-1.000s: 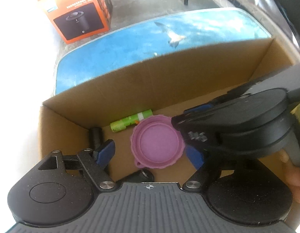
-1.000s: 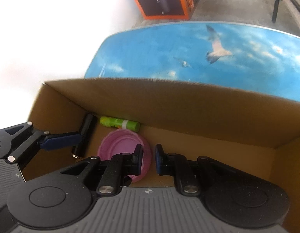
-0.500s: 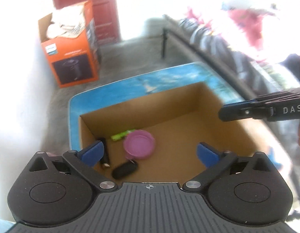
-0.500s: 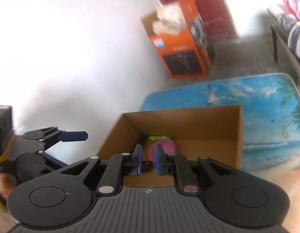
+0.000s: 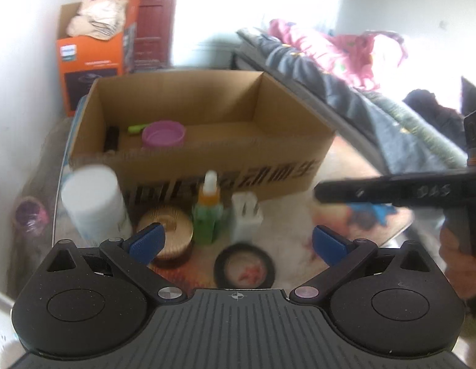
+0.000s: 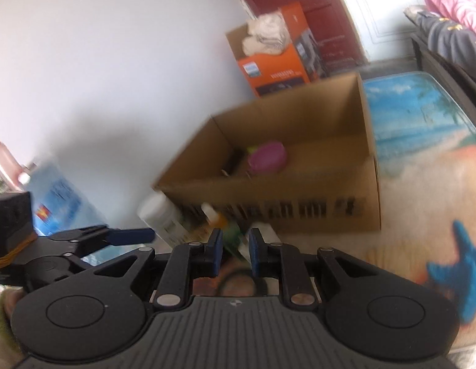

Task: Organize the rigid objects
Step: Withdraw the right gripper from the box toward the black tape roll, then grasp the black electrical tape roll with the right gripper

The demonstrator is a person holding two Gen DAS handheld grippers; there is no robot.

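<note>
Both grippers pulled back from cardboard box (image 5: 207,153); left gripper (image 5: 238,243) jaws just spread wide, empty, tape roll (image 5: 244,266) between them; right gripper (image 6: 233,253) nearly together, just parting, empty. Next pick pending.

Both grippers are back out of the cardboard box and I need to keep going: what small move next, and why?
Probably lower the left gripper, jaws wide and empty, onto the black tape roll right below it. The roll, a green dropper bottle, a white jar and a gold-lidded jar stand outside the cardboard box, which holds only a pink lid and a few small items.
</note>
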